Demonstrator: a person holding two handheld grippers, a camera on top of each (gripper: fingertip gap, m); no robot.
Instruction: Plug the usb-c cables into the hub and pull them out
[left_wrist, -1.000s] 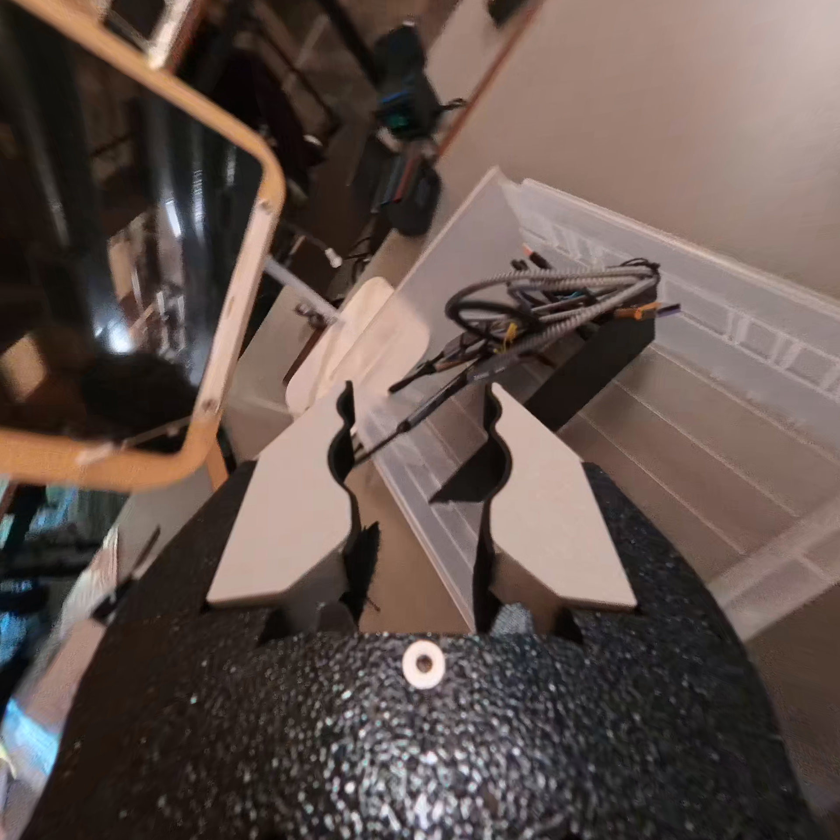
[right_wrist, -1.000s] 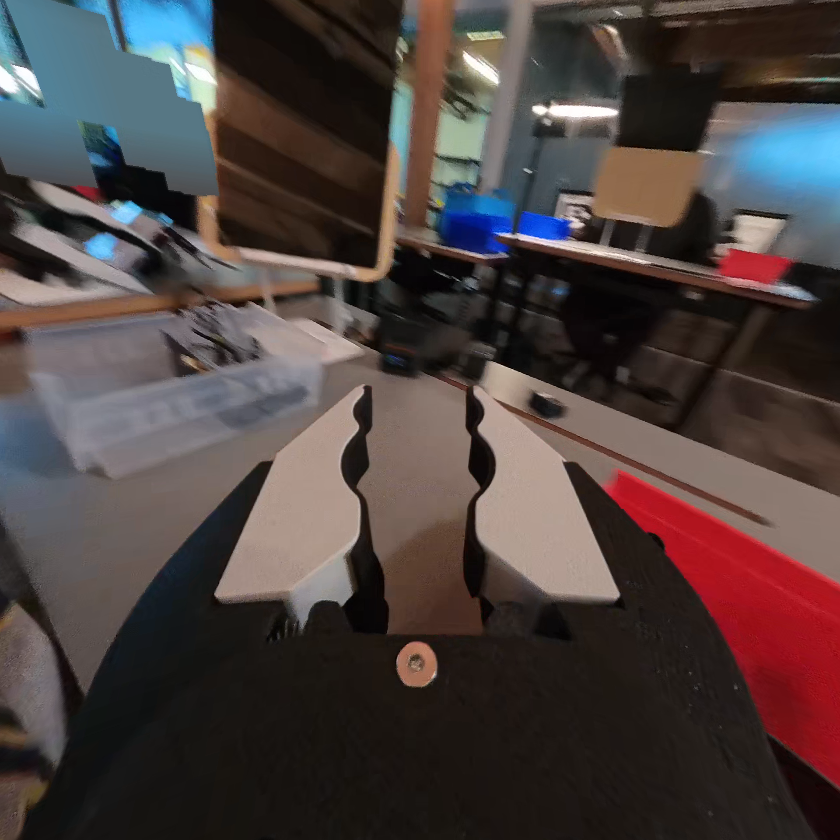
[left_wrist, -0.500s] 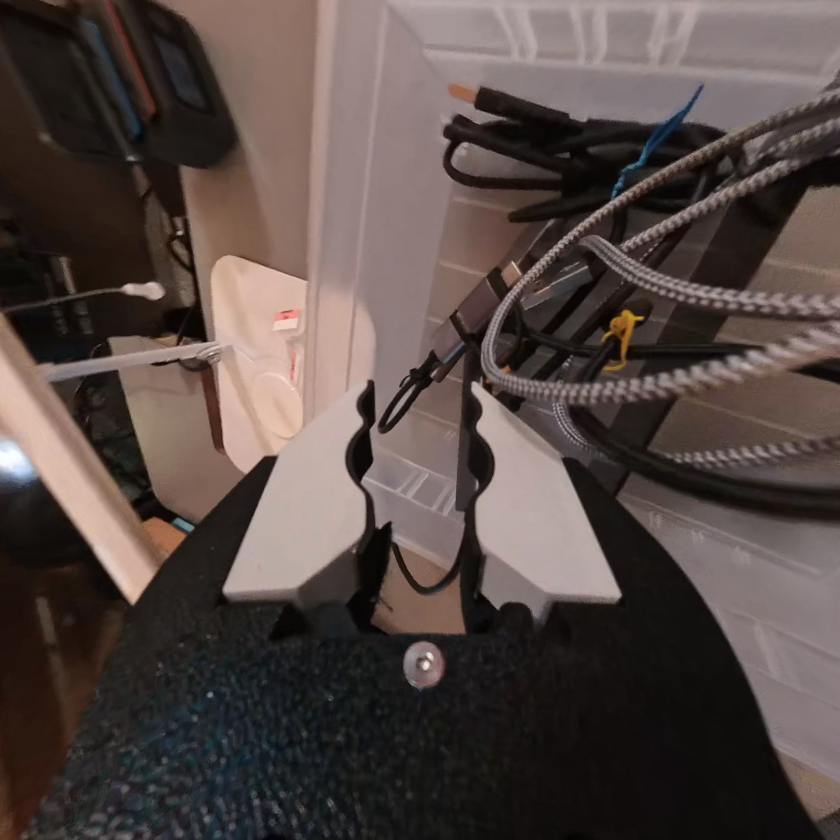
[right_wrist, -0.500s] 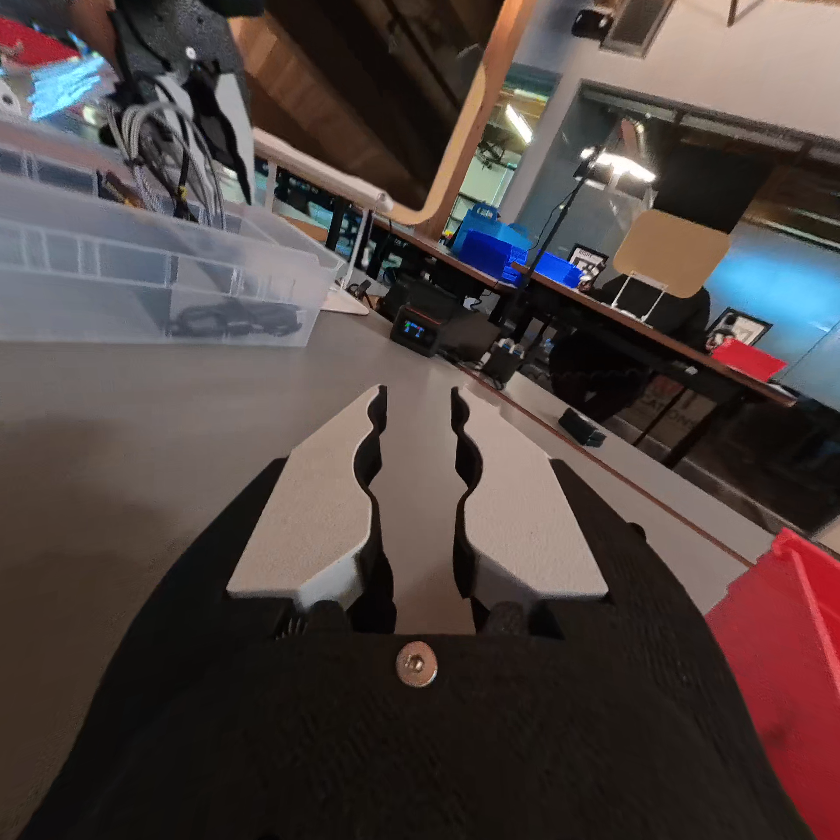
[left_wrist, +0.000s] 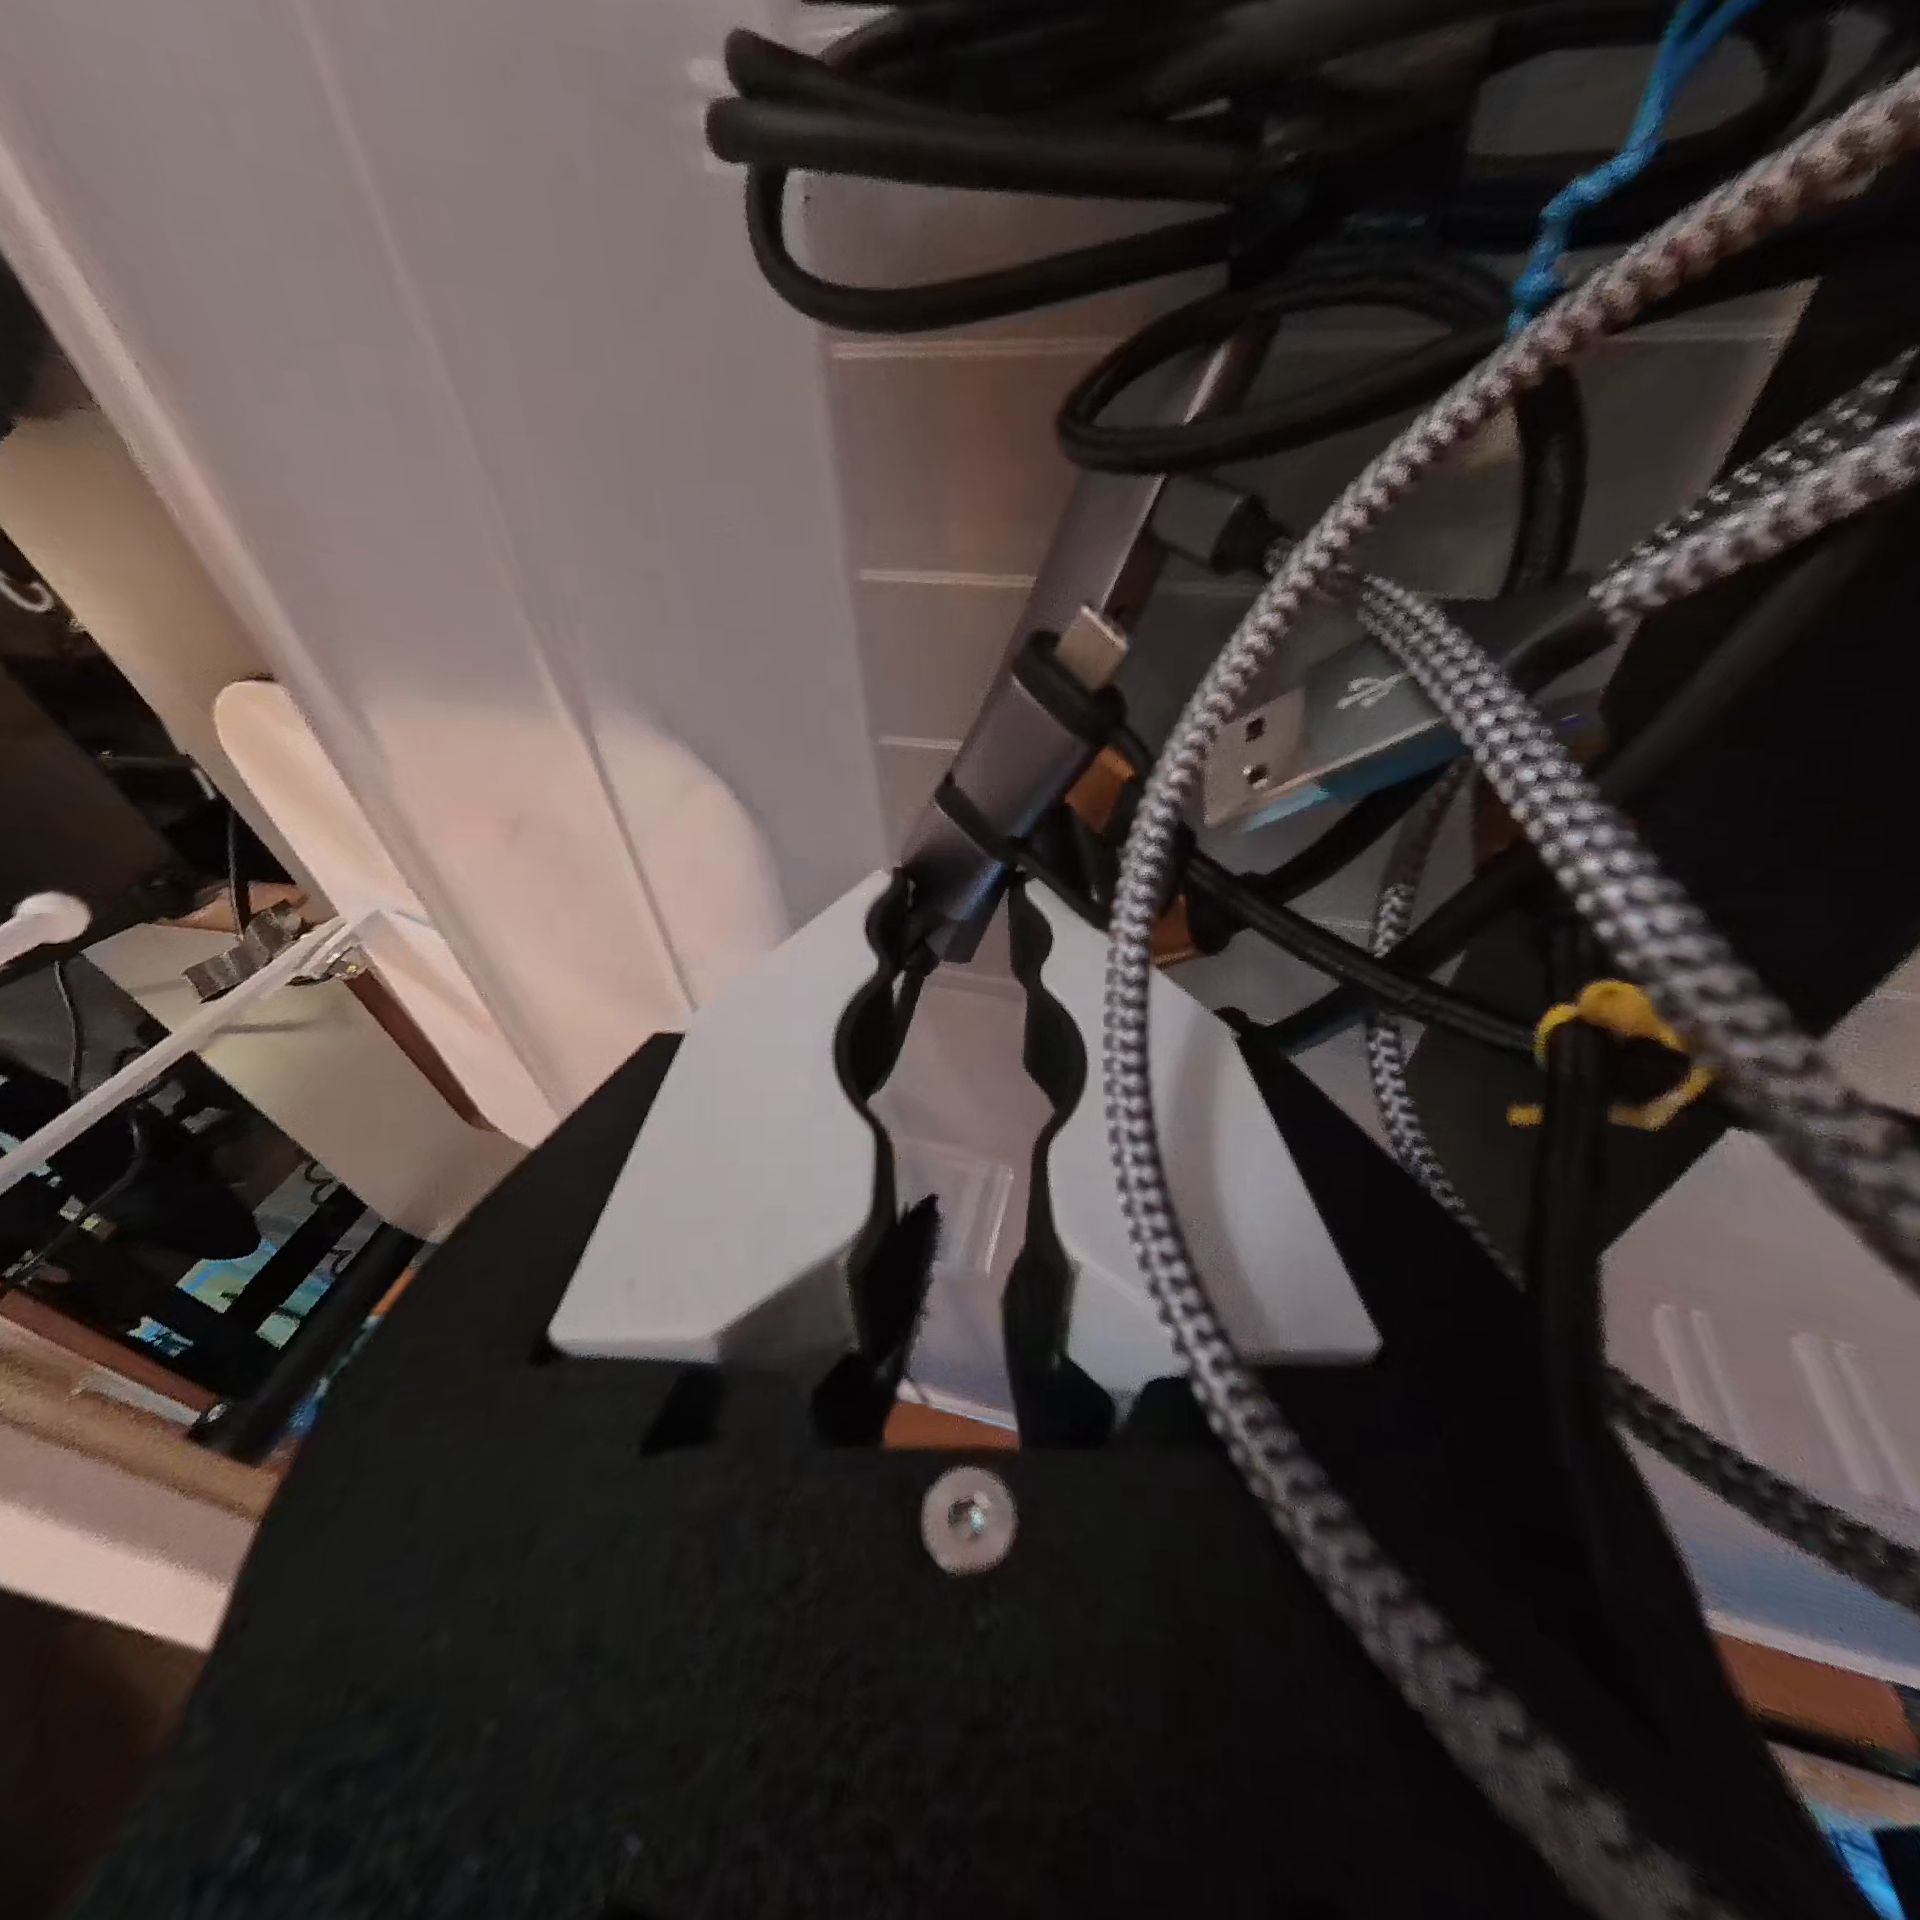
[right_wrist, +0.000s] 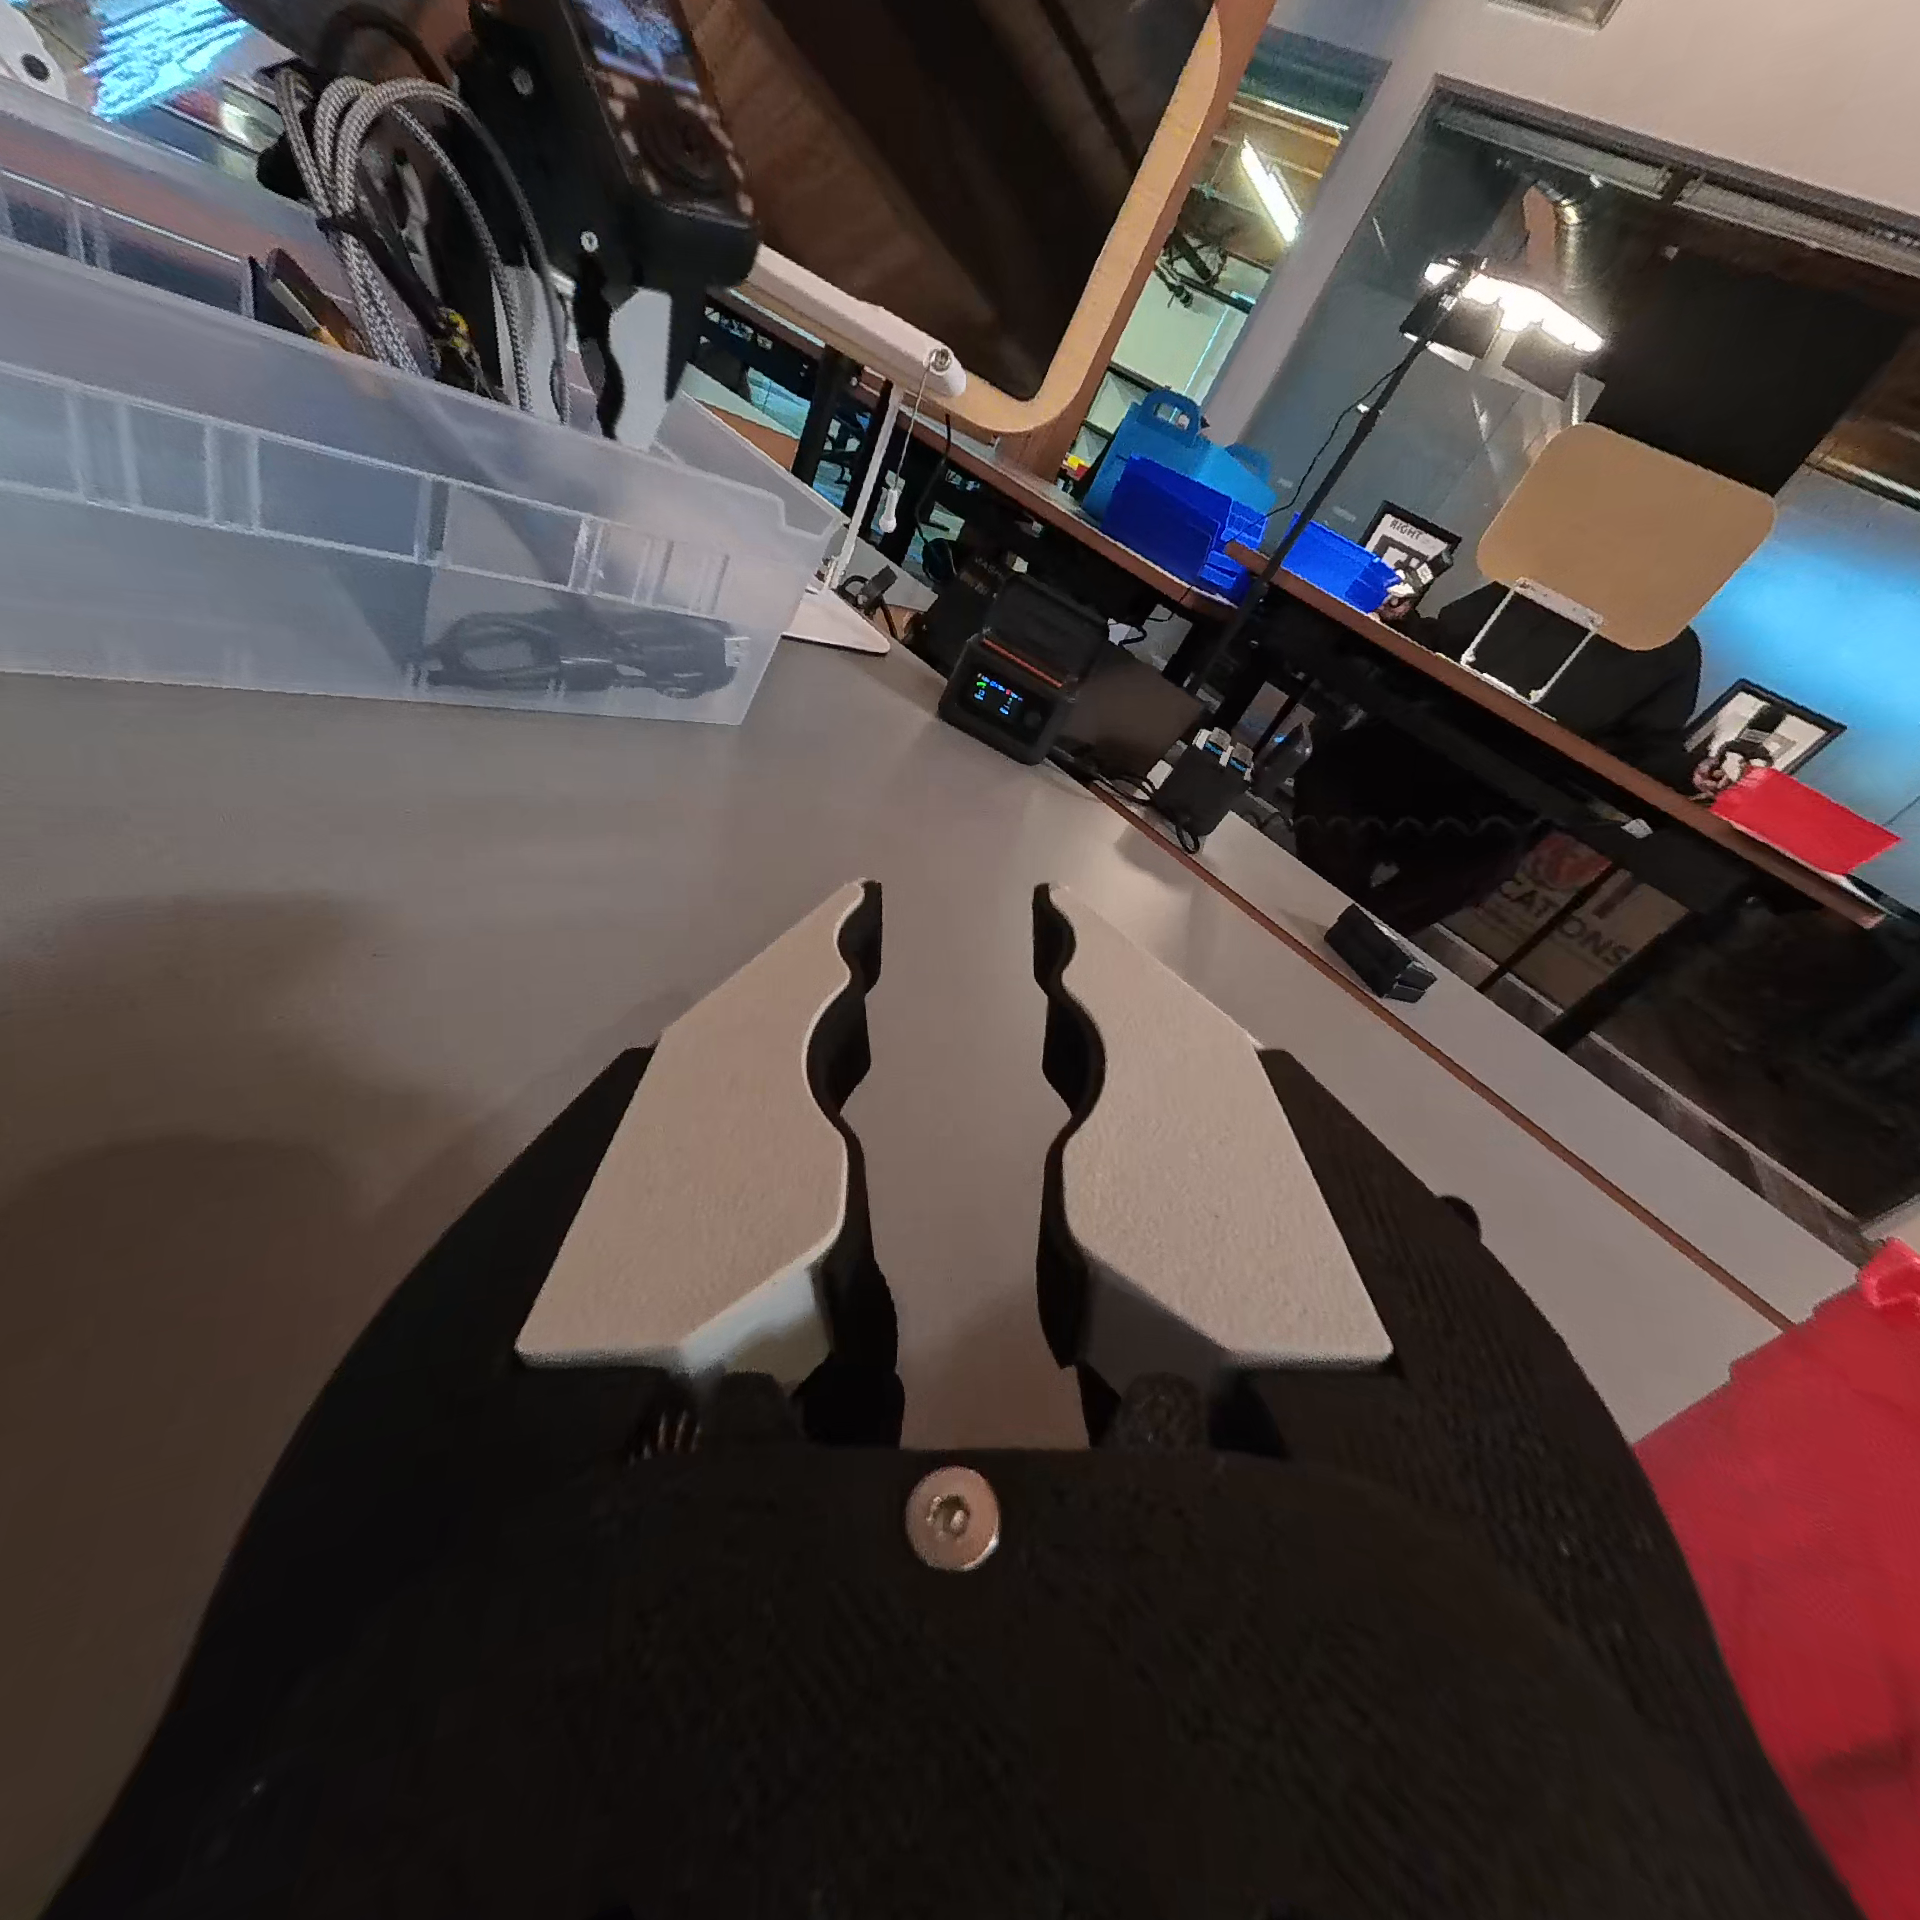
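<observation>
Left wrist view: hand-held gripper (left_wrist: 951, 899), jaws slightly parted, tips flank a grey plug (left_wrist: 1013, 774).

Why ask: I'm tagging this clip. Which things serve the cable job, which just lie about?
Job: left gripper, USB-C plug between its jaws, braided cables, clear bin.
Lying about: blue bins, red bin, black device with lit screen.

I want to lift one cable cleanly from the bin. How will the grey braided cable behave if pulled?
The grey braided cable will probably flop rather than hold shape, since it hangs in loose loops. It likely drags neighbours along: it crosses black cables and drapes over the left tongs. Its woven sheath should grip reasonably, not slip.
</observation>
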